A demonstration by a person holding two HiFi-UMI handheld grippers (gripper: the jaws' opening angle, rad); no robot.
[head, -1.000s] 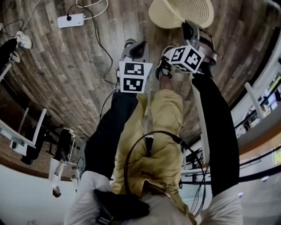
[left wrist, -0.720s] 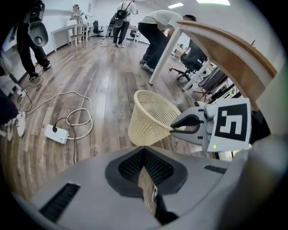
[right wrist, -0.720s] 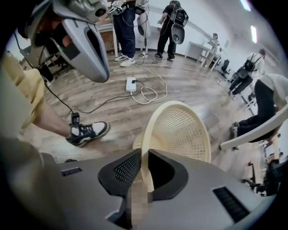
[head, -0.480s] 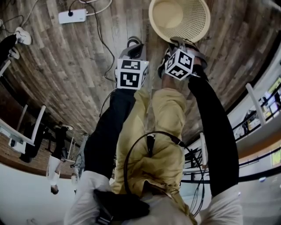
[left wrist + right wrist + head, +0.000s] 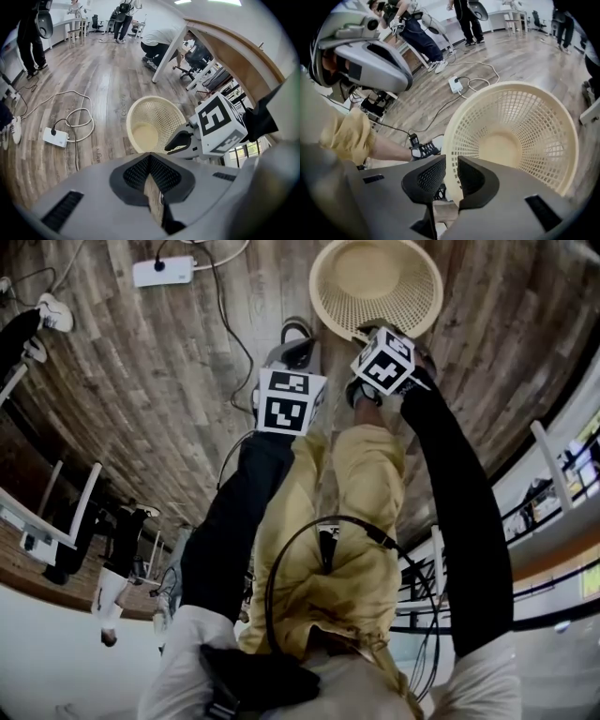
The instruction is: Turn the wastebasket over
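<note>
Opening right hand-held gripper straddles wastebasket rim, partly hiding it; left hand-held gripper closed.

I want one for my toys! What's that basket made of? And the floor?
Basket: looks like cream plastic with a dull finish. Its wall is a moulded grid of little holes, with a solid bottom and a smooth rim.
Floor: planks with streaky grain in mixed browns. It could be real wood or printed laminate; I can't tell which.

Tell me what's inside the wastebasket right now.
Nothing shows inside the wastebasket: its mesh walls and solid bottom are bare. The right gripper, jaws opening around the rim, covers a bit of the near wall.
</note>
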